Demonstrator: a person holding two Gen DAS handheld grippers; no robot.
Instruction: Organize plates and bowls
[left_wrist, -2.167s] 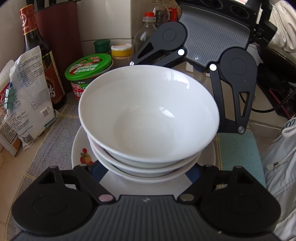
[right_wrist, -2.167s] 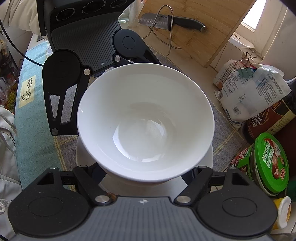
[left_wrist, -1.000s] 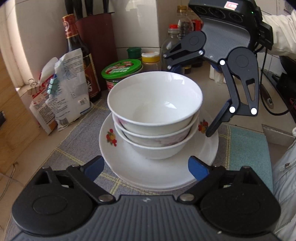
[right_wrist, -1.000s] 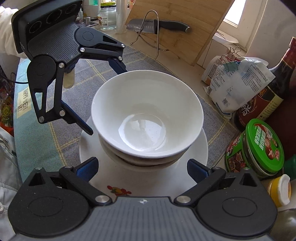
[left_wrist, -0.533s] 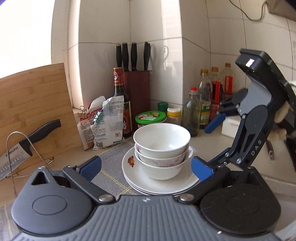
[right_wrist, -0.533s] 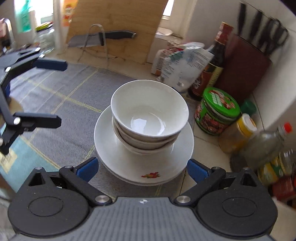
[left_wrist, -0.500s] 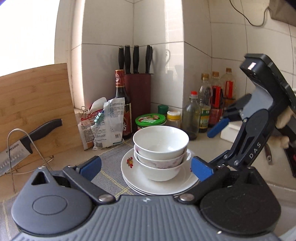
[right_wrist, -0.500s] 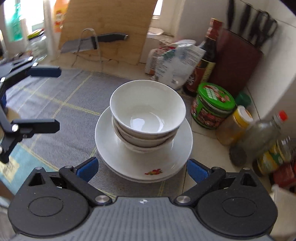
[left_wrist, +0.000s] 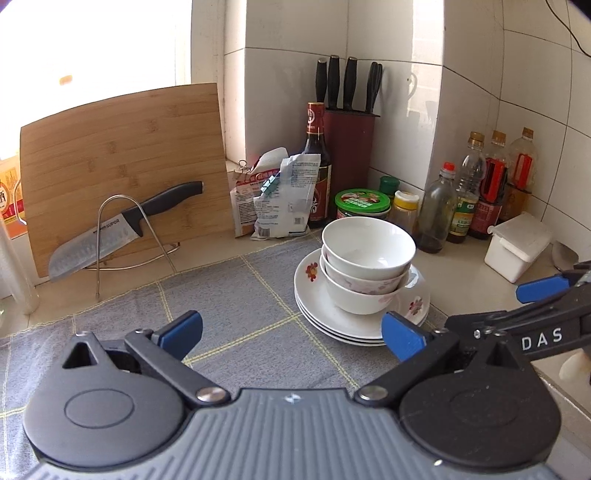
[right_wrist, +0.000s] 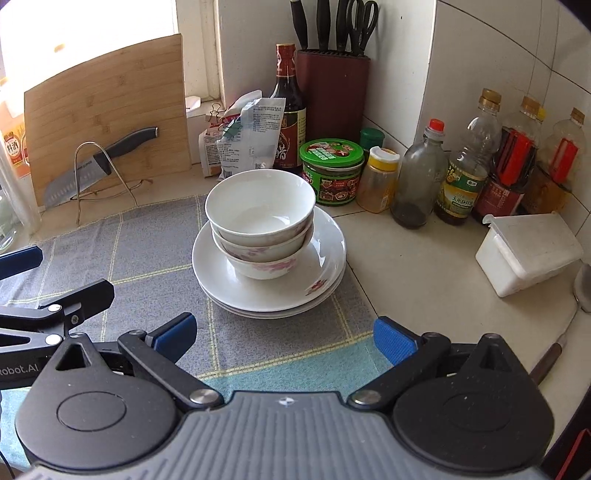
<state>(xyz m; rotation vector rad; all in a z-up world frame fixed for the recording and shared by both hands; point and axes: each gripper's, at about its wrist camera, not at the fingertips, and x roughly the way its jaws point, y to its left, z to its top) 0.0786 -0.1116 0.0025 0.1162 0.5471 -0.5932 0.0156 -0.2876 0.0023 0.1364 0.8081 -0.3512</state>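
Note:
Three white bowls (left_wrist: 365, 258) are nested in a stack on a stack of white flowered plates (left_wrist: 317, 314), on a grey checked cloth (left_wrist: 236, 306). In the right wrist view the bowls (right_wrist: 260, 225) sit on the plates (right_wrist: 325, 258) straight ahead. My left gripper (left_wrist: 291, 332) is open and empty, pulled back from the stack, which lies ahead to its right. My right gripper (right_wrist: 282, 338) is open and empty, a short way in front of the plates. Each gripper shows at the edge of the other's view.
A cutting board (left_wrist: 122, 166) and a knife on a wire stand (left_wrist: 125, 225) stand at the back left. Bags, a soy bottle (left_wrist: 317, 162), a knife block (left_wrist: 349, 147), a green jar (right_wrist: 330, 170), several bottles and a white box (right_wrist: 528, 247) line the wall.
Both grippers have drawn back and up from the bowl stack, which now looks smaller and farther. The bowls and plates have not moved.

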